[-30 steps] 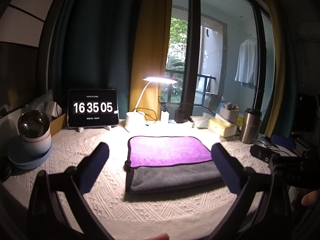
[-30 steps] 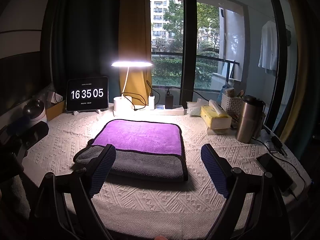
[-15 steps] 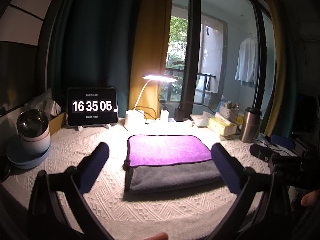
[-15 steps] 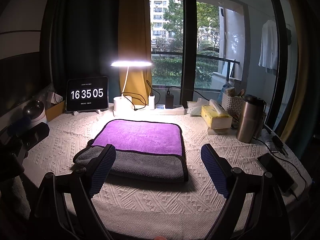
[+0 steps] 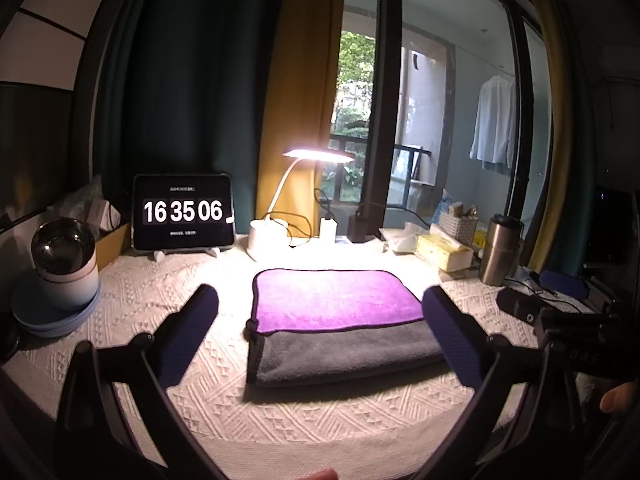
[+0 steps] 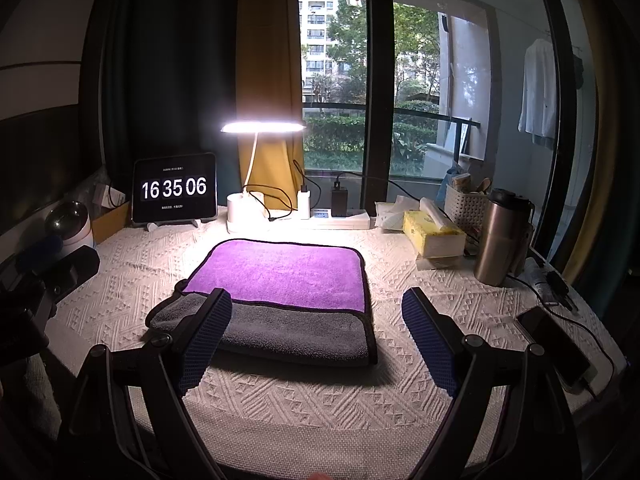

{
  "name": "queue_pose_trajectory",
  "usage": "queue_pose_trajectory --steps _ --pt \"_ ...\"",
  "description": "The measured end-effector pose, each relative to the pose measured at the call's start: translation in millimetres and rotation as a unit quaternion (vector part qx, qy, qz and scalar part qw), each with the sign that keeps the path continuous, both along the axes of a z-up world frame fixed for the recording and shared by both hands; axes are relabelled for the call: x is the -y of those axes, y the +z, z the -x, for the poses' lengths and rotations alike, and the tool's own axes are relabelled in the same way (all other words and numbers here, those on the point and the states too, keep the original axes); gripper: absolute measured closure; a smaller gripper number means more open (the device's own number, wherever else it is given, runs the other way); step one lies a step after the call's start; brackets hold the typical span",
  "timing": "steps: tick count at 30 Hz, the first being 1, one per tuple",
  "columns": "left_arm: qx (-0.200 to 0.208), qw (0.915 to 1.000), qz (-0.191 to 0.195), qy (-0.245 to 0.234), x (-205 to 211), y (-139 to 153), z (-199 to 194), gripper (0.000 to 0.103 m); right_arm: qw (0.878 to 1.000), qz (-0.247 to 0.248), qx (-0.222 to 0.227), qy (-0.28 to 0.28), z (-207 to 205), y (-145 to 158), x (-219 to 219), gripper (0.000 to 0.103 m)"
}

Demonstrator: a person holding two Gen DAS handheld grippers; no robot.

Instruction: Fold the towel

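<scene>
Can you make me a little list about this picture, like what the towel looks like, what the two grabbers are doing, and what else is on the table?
towel: purple and grey towel, folded, lying flat on the white tablecloth
left gripper: jaws open, holding nothing, off the towel
right gripper: jaws open, holding nothing
light: desk lamp, switched on, behind the towel
clock: tablet showing 16 35 06
right side of table: tissue box, steel flask, phone
left side of table: cup with shiny lid
</scene>
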State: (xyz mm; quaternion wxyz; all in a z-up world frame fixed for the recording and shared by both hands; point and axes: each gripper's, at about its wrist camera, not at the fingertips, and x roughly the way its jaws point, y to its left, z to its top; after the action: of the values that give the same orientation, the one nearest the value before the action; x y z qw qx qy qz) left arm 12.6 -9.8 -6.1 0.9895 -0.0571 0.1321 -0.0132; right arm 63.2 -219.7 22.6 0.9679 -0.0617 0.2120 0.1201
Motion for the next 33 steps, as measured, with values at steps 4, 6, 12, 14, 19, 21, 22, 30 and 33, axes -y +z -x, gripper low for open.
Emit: queue_pose_trajectory --steps 4,6,12,14,19,21,22,30,33 --pt "-0.001 1.0 0.0 0.0 1 1 0 0.001 1.0 0.0 0.0 0.0 -1 0 0 0.014" --pt "-0.002 1.0 0.001 0.0 0 1 0 0.001 1.0 0.0 -0.001 0.0 0 0 0 0.014" --pt "-0.006 1.0 0.0 0.001 1 3 -3 0.001 1.0 0.0 -0.002 0.0 -2 -1 0 0.014" --pt "-0.006 1.0 0.0 0.0 1 3 -4 0.001 1.0 -0.001 -0.001 0.001 -3 -1 -1 0.014" --pt "-0.01 1.0 0.001 0.001 -1 4 -9 0.001 1.0 -0.001 -0.005 0.002 -6 -2 -4 0.014" --pt "-0.013 0.9999 0.001 0.001 -2 4 -12 0.001 1.0 -0.001 -0.006 0.003 -9 -2 -5 0.014" --pt "-0.014 0.9999 0.001 0.001 -2 4 -14 0.001 1.0 -0.002 -0.007 0.003 -11 -3 -6 0.014" --pt "-0.033 0.9995 0.002 0.002 -4 0 -31 0.001 1.0 -0.005 -0.016 0.006 -23 -5 -4 0.014" --pt "-0.044 0.999 0.005 0.001 -6 -4 -40 0.001 1.0 -0.005 -0.019 0.005 -30 -7 -4 0.014"
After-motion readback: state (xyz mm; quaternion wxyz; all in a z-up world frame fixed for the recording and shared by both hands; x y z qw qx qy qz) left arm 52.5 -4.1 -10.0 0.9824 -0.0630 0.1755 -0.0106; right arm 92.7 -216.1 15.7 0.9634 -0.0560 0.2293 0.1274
